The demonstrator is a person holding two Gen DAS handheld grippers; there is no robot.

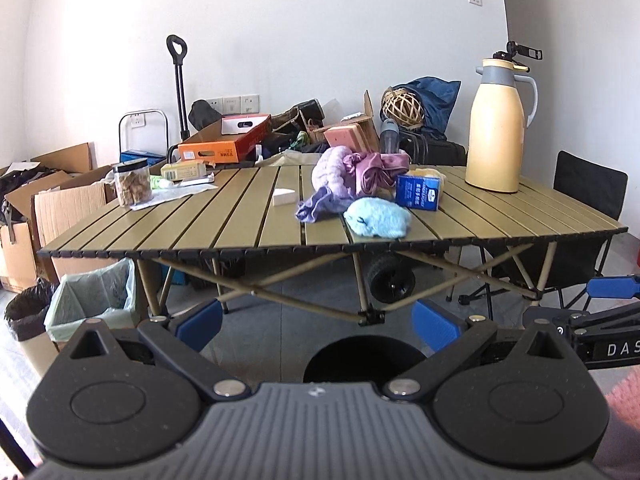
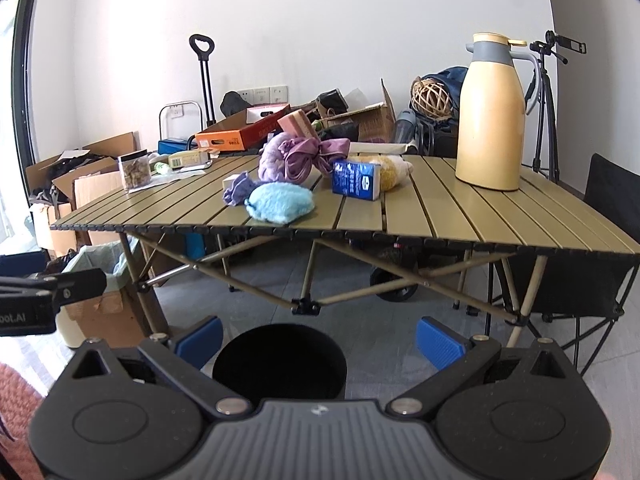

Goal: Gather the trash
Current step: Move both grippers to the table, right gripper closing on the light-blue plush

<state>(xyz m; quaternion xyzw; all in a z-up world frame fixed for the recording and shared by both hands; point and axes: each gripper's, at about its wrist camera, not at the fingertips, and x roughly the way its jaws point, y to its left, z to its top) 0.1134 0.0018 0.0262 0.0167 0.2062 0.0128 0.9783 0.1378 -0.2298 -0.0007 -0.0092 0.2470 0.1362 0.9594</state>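
Observation:
Both grippers hang low in front of a slatted olive folding table [image 1: 248,236] [image 2: 440,220]. My left gripper [image 1: 318,320] is open with nothing between its blue pads. My right gripper [image 2: 320,338] is open too and holds nothing. On the table lie a fluffy light-blue cloth [image 1: 378,218] [image 2: 280,202], a purple cloth heap [image 1: 348,178] [image 2: 294,158], a blue carton [image 1: 419,192] [image 2: 358,180], a small white block [image 1: 283,197], papers [image 1: 176,194] and a clear jar [image 1: 132,184] [image 2: 135,171]. A round black bin [image 1: 362,360] [image 2: 280,364] stands on the floor just ahead of the grippers.
A tall yellow thermos jug [image 1: 498,128] [image 2: 490,116] stands at the table's right. A bag-lined bin [image 1: 96,300] [image 2: 100,264] sits left of the table, by cardboard boxes [image 1: 60,200]. A black folding chair [image 2: 600,248] is at right, a tripod [image 2: 546,104] behind.

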